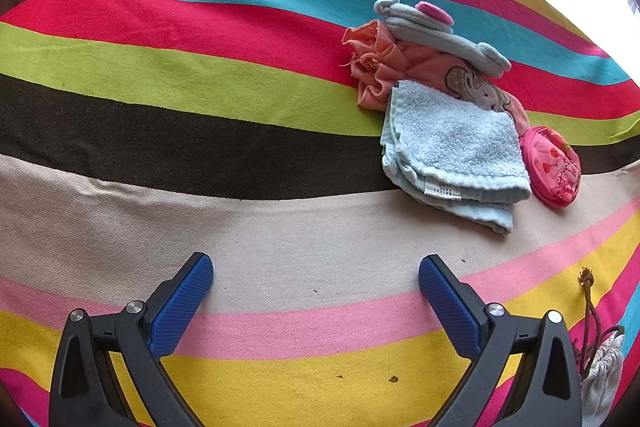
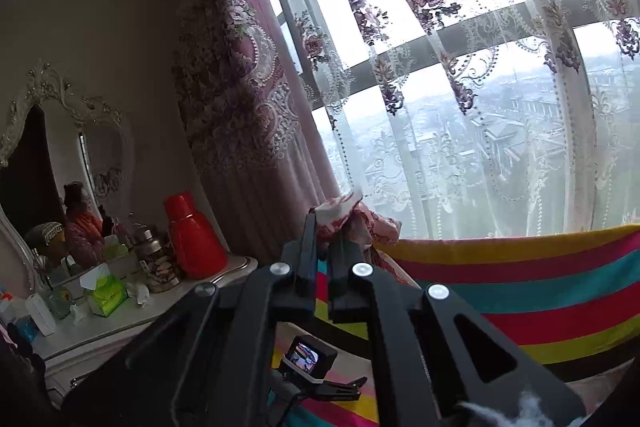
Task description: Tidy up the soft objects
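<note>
While the left claw (image 1: 316,279) hangs spread above the striped bedspread (image 1: 240,131), the right claw (image 2: 325,227) clamps a patterned cloth (image 2: 360,223).

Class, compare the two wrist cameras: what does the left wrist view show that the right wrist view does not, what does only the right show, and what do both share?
Only the left wrist view: a pile with a blue towel, peach garment and pink pouch, plus the open left gripper.

Only the right wrist view: the right gripper pinching a patterned cloth, a red flask, a mirror and lace curtains.

Both: the striped bedcover.

Striped bedspread (image 1: 200,131), cloth pile (image 1: 452,115), open gripper (image 1: 316,283)
</note>
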`<action>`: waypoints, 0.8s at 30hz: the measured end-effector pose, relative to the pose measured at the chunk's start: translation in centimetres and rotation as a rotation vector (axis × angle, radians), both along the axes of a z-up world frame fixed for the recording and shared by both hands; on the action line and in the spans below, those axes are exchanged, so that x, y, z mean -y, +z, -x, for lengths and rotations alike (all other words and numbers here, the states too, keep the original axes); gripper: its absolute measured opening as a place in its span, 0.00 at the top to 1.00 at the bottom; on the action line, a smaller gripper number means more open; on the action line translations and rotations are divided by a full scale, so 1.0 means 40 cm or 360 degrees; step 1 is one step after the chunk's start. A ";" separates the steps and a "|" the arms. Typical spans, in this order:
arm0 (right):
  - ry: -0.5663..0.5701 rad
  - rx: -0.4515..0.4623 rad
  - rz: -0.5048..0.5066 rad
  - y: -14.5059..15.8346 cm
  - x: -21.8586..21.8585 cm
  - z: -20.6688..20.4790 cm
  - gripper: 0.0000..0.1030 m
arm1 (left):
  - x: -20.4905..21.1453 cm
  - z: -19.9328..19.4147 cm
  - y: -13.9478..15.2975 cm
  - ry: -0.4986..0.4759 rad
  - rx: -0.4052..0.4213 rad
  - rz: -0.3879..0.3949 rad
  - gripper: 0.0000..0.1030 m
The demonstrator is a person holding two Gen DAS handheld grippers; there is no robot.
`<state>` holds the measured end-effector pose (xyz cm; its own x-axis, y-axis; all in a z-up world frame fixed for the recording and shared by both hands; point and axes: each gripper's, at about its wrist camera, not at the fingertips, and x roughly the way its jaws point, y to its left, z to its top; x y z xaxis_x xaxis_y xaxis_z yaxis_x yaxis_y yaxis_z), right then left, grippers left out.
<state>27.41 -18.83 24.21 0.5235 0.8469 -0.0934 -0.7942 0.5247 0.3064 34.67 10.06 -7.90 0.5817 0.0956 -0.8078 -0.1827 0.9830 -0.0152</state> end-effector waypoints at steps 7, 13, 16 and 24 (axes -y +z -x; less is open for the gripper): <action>-0.0472 0.0089 0.0168 -0.066 0.065 0.020 0.00 | 0.000 0.000 0.000 0.0000 0.0000 0.0000 0.00; -0.0201 -0.0209 0.0576 -0.316 -0.122 -0.122 0.00 | 0.000 0.000 0.000 0.0000 0.0000 0.0000 0.00; -0.0096 -0.0438 0.0824 -0.518 -0.260 -0.227 0.00 | 0.000 0.000 0.000 0.0000 0.0000 0.0000 0.00; -0.0189 -0.0909 0.1105 -0.827 -0.457 -0.422 0.00 | 0.000 0.000 0.000 0.0000 0.0000 0.0000 0.00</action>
<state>44.28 -0.56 -8.85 0.3210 0.4464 -0.8353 -0.5471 0.8073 0.2212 34.67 10.05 -7.91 0.5816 0.0956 -0.8078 -0.1827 0.9831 -0.0152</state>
